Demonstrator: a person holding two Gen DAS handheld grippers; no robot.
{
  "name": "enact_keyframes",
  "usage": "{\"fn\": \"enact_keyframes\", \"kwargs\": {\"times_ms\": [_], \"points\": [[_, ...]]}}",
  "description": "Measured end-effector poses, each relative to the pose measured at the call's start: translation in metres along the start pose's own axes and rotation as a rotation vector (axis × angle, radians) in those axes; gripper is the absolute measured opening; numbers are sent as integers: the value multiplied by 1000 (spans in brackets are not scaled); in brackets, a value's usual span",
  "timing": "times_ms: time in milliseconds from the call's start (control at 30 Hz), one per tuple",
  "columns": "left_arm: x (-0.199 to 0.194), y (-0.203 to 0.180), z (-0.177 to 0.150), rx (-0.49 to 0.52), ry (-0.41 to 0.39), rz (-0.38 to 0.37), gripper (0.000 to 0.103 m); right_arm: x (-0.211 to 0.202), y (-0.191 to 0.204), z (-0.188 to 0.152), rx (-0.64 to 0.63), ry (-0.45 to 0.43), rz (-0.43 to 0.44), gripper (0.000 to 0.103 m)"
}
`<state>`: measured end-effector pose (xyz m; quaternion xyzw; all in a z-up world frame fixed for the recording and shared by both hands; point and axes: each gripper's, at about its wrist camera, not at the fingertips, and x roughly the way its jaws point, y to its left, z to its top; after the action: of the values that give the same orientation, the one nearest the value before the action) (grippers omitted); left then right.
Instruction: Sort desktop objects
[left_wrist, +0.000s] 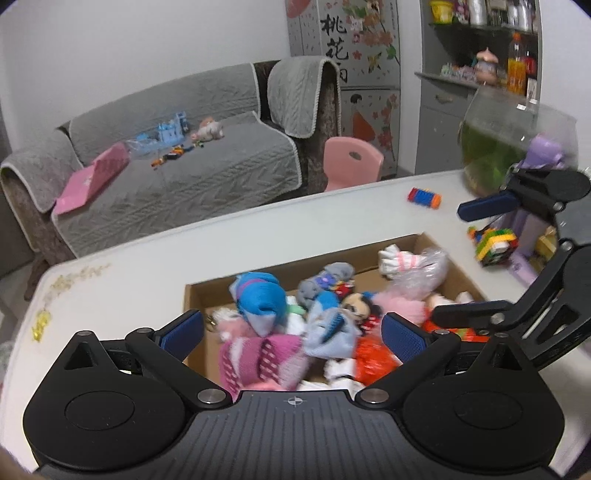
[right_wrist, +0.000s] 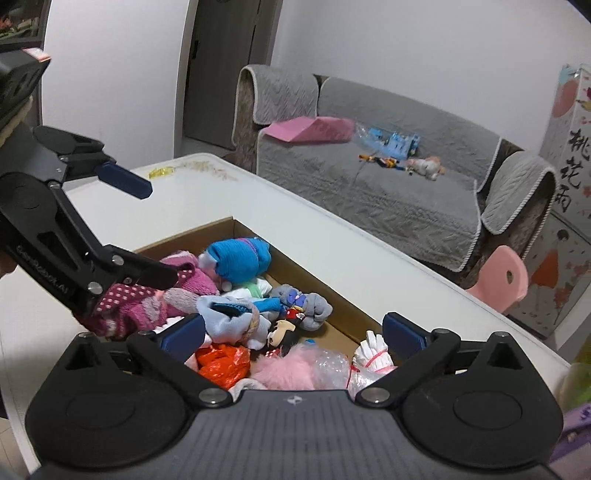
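The table (left_wrist: 147, 266) carries a cardboard box (left_wrist: 207, 295) filled with socks and soft toys. The left claw (left_wrist: 291, 332) and right claw (right_wrist: 293, 332) both gape empty above it. Judged step: release finished. Next: fetch the block toy (left_wrist: 495, 245) beside the box.

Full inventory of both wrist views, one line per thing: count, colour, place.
cardboard box: 1, brown, on table, open
rolled sock bundle: 1, bright blue, in box
knitted sock: 1, pink, in box near side
mouse plush doll: 1, black and red, in box
plastic bag: 1, orange, in box
ribbed toy roller: 1, red and blue, on white table
building-block toy: 1, multicolour, right of box
glass fishbowl: 1, greenish, table's far right
sofa: 1, grey, behind table
child's chair: 1, pink, beside sofa
left gripper: open, above box
right gripper: open, above box
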<state>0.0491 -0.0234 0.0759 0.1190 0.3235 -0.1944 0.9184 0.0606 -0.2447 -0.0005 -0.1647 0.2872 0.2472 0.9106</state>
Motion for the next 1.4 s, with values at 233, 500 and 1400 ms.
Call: {"fn": "enact_keyframes", "kwargs": {"times_ms": [233,500,1400], "points": [[-39,-13,-22,-51,-37,26,103,-28,8,-13,83,-39,-5,102],[-68,-33,-50,-26,-35,76,103,-63,16,-39,211,-131,-18,102],[-102,-65,-64,-33,-152,185,103,-88,44,-97,329,-208,-13,102]]}}
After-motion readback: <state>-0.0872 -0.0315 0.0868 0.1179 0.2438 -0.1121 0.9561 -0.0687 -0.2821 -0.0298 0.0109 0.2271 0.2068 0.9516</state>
